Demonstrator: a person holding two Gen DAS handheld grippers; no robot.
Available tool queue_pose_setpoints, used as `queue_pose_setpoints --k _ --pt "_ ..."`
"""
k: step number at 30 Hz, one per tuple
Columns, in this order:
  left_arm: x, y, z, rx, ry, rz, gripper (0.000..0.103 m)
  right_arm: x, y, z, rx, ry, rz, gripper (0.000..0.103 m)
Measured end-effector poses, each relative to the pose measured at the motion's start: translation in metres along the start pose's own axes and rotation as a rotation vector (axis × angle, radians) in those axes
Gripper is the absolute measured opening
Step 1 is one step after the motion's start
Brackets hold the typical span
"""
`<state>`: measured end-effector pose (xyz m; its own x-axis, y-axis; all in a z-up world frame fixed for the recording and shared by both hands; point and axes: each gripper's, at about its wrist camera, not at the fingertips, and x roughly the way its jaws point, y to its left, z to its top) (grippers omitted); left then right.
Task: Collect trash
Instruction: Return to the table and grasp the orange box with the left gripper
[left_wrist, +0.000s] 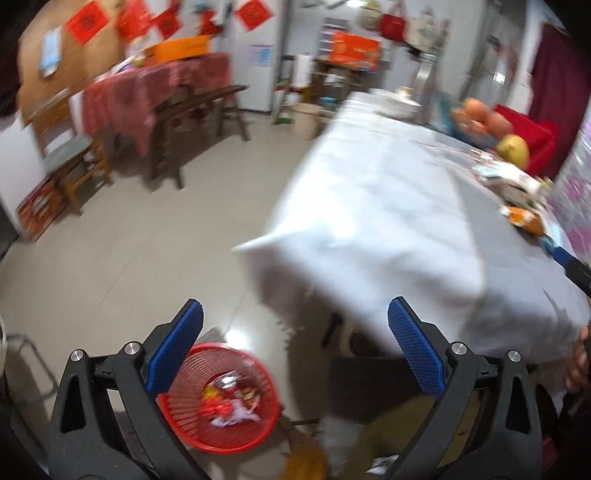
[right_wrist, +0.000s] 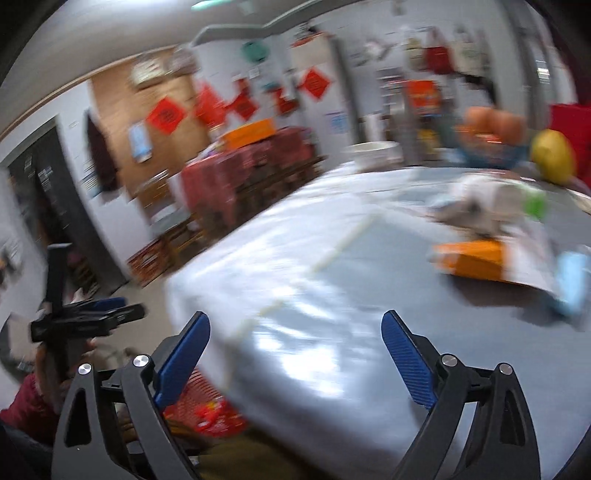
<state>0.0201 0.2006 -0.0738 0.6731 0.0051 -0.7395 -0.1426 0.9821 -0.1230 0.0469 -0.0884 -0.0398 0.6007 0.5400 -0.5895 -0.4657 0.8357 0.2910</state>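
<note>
While both views are smeared by blur, the main things read clearly enough.
Left gripper (left_wrist: 295, 349): jaws spread wide, nothing between the blue pads; it points down past the table corner toward the floor.
Right gripper (right_wrist: 295, 354): jaws spread wide, nothing held; it hangs over the near edge of the table.
Table (left_wrist: 388, 192): covered with a white cloth, one corner draping toward the floor.
Red basket (left_wrist: 221, 398): on the floor just beside the table corner, below the left gripper's left finger; it shows again at the bottom of the right view (right_wrist: 207, 410), partly behind the cloth.
Basket contents: crumpled wrappers (left_wrist: 231, 400), red, white and yellow, lying at the bottom.
Trash on table: an orange packet (right_wrist: 471, 260), a pale blue piece (right_wrist: 572, 284) just beside it, and crumpled paper (right_wrist: 480, 206) behind, all at the far right side of the cloth, well apart from the basket.
Fruit: oranges (right_wrist: 495, 123) and a yellow fruit (right_wrist: 552, 157) at the table's far edge.
Person: a hand (left_wrist: 580, 363) shows at the right edge of the left view.
</note>
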Motion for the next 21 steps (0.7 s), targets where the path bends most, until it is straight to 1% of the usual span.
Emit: queue_pose_setpoints --k 2,7,8,10,11,13,15,17,19,21 --pt "0.004 -0.028 0.006 0.043 -0.006 -0.041 0.096 -0.015 -0.032 -0.003 0.059 -0.027 -0.051 0.094" --pt "0.019 -0.116 0.028 0.166 0.012 -0.191 0.096 -0.048 -0.103 -0.013 0.201 -0.103 -0.145 0.095" --pt "0.024 -0.141 0.033 0.205 0.014 -0.221 0.096 -0.053 -0.112 -0.015 0.226 -0.117 -0.155 0.095" --pt "0.028 -0.170 0.040 0.250 0.007 -0.250 0.096 -0.063 -0.133 -0.020 0.281 -0.141 -0.165 0.095" --pt "0.033 -0.195 0.043 0.289 -0.006 -0.262 0.096 -0.065 -0.142 -0.022 0.308 -0.148 -0.161 0.095" --pt "0.039 -0.224 0.047 0.344 -0.022 -0.266 0.096 -0.069 -0.158 -0.026 0.354 -0.157 -0.151 0.095" --pt "0.046 -0.258 0.047 0.426 -0.043 -0.272 0.096 -0.072 -0.172 -0.031 0.389 -0.161 -0.146 0.095" --pt "0.053 -0.288 0.047 0.509 -0.065 -0.270 0.096 -0.073 -0.174 -0.035 0.422 -0.164 -0.133 0.095" --pt "0.060 -0.308 0.045 0.583 -0.097 -0.259 0.096 -0.075 -0.180 -0.039 0.447 -0.171 -0.121 0.095" --pt "0.073 -0.333 0.046 0.658 -0.127 -0.236 0.096 -0.077 -0.184 -0.040 0.459 -0.175 -0.112 0.095"
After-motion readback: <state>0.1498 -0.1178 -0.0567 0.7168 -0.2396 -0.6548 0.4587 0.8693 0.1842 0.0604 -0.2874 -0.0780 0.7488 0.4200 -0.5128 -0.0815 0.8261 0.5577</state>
